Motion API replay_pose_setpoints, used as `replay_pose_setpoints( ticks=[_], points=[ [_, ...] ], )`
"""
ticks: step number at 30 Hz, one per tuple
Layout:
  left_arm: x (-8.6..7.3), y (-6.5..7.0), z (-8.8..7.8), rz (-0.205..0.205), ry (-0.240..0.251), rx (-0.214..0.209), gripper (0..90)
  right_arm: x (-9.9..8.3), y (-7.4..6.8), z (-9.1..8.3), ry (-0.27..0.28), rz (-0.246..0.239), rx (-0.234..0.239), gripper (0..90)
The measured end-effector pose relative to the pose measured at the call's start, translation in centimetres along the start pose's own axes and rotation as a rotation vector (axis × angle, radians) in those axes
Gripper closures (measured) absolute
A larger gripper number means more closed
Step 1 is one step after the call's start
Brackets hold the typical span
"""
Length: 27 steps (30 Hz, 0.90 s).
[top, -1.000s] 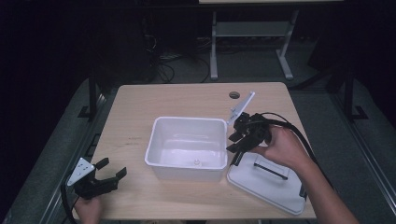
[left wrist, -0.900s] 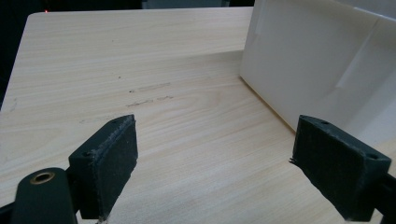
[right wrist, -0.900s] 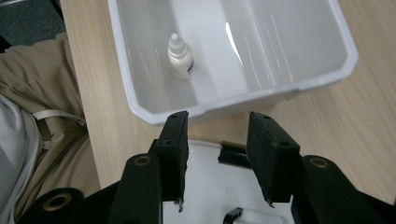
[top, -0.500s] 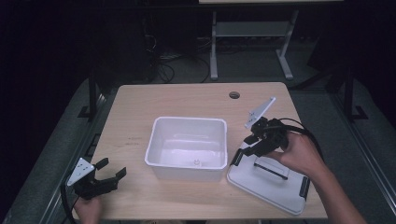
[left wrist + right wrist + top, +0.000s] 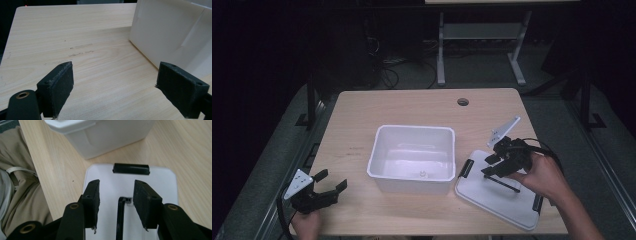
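Right tool (image 5: 495, 169) tilted down over lid handle (image 5: 120, 216), jaws half-open astride it, untouching.

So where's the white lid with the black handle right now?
In the high view the lid lies flat on the table's near right part, just right of the white bin, with the right gripper over its handle.

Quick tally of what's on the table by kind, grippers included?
Bins: 1, white bin
Lids: 1, white lid with black handle
Grippers: 2, left gripper, right gripper
Total: 4
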<state>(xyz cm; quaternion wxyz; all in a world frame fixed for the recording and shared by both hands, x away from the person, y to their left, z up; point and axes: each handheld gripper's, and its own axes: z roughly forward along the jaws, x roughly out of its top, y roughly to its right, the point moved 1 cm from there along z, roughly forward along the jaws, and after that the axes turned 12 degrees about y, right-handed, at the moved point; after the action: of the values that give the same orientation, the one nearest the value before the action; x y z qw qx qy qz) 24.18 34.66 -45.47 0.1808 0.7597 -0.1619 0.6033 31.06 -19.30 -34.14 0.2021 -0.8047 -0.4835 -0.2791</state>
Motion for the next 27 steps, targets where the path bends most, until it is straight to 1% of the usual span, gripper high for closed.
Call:
replay_pose_setpoints(
  ticks=[12, 17, 21, 27],
  points=[
    [0.0, 0.1, -0.1, 0.0, 0.004, 0.002, 13.0, -2.9, 0.2, 0.0, 0.0, 0.041, -0.015, 55.7],
    [0.0, 0.1, -0.1, 0.002, 0.001, 0.003, 13.0, -4.1, 0.2, 0.3, -0.008, 0.048, -0.023, 55.7],
    [0.0, 0.1, 0.0, 0.003, 0.0, 0.004, 13.0, -5.0, 0.2, 0.5, -0.008, 0.062, -0.025, 55.8],
    [0.0, 0.2, 0.0, 0.002, -0.002, 0.003, 13.1, -6.0, 0.2, 0.8, -0.008, 0.073, -0.034, 56.0]
  ],
)
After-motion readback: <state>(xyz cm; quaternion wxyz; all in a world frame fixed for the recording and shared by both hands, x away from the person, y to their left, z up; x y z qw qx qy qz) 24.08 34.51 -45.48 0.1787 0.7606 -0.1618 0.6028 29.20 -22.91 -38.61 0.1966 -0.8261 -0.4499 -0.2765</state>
